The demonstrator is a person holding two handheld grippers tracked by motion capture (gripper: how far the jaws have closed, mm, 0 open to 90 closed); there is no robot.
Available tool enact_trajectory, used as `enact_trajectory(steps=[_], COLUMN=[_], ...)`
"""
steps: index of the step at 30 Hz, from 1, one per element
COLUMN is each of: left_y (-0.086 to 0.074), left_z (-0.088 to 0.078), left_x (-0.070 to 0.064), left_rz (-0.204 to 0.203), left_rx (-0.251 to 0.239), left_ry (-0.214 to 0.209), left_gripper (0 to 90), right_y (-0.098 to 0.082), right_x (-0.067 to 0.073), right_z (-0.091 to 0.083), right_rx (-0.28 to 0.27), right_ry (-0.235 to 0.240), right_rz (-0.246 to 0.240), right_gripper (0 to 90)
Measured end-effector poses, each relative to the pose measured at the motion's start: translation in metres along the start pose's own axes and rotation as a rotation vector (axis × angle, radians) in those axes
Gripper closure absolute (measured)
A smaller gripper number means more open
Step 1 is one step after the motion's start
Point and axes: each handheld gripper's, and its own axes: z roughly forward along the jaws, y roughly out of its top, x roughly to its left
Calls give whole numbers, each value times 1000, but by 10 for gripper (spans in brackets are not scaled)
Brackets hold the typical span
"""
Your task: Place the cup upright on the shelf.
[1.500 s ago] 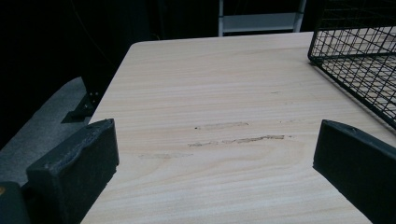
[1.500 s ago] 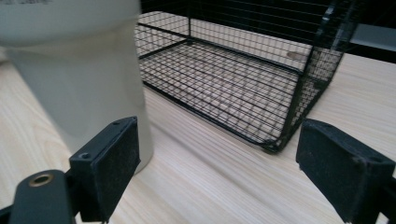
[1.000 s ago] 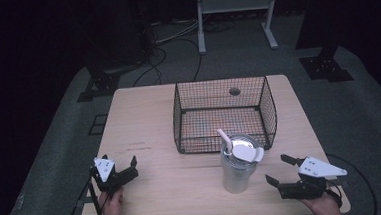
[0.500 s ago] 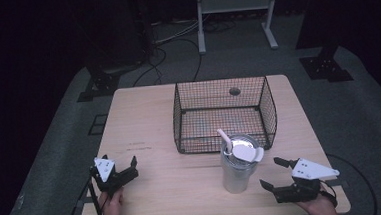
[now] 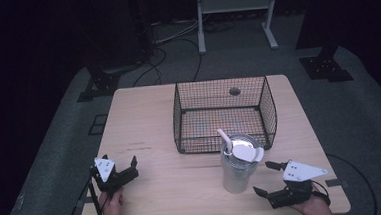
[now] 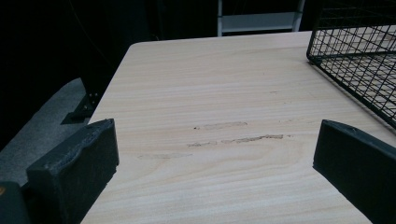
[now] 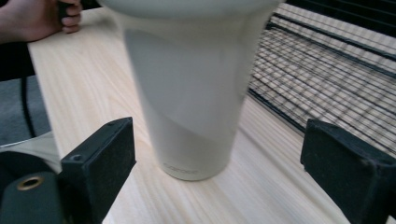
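The room is dark, and the light falls mostly on the table (image 5: 144, 115), which has a pale wooden top with visible grain and rounded corners. Near its left edge some faint scuff marks (image 6: 233, 139) show on the wood. Under the table lies a grey carpet (image 5: 359, 112). Beyond the far edge stands a white metal frame (image 5: 235, 7) on two legs. Black cables (image 5: 174, 43) run over the floor beside it. Two dark stand bases (image 5: 325, 68) rest near the far corners.
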Motion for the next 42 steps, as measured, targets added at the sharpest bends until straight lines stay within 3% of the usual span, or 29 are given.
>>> enact_trajectory(steps=[9,15,24,42], left_y=[0,0,0,0], left_z=[0,0,0,0], left_x=[0,0,0,0], left_rz=[0,1,-5,0], left_rx=[2,2,3,3], left_ry=[0,1,0,-1], left_gripper=[0,0,0,0], right_y=[6,9,15,19], right_x=[4,6,7,8], right_z=[11,20,37,57], right_rx=[-26,-30,-71,-121], right_ry=[72,88,99,72], right_rz=[-5,-6,-1,-2], right_gripper=[77,66,31,31])
